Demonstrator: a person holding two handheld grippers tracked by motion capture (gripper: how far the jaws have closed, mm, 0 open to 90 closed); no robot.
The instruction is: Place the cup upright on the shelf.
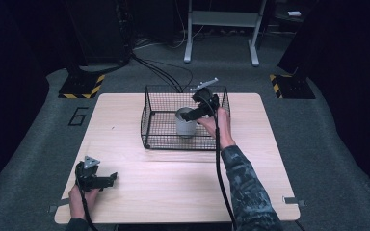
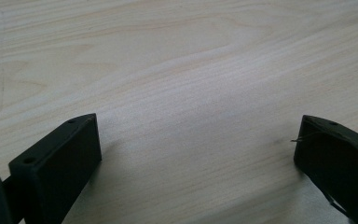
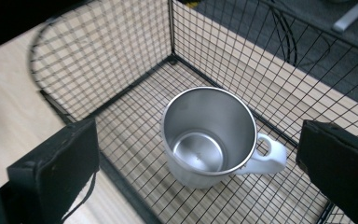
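I hold the right gripper (image 3: pixel 196 154), fingers apart, above the mug (image 3: pixel 208 135) standing upright in the wire basket (image 1: pixel 149 120): rigid, light, likely slippery steel, best pinched at the rim; left gripper (image 2: pixel 196 154), fingers apart, over the desk (image 2: pixel 191 70).

Both grippers black, boxy, w/ flat rectangular jaws. Left gripper (image 1: pixel 107 180) has a grey three-cornered plate (image 1: pixel 91 161) on top w/ small dark holes; black cable (image 1: pixel 84 207) trails from its rear. Right gripper (image 1: pixel 187 115) carries a similar grey plate (image 1: pixel 204 85) above it, and a black cable (image 1: pixel 220 168) hangs back along the forearm. Camo-pattern sleeve (image 1: pixel 246 187), grey-blue, behind right gripper. Screw holes show on left gripper's jaw tops in the left gripper view.
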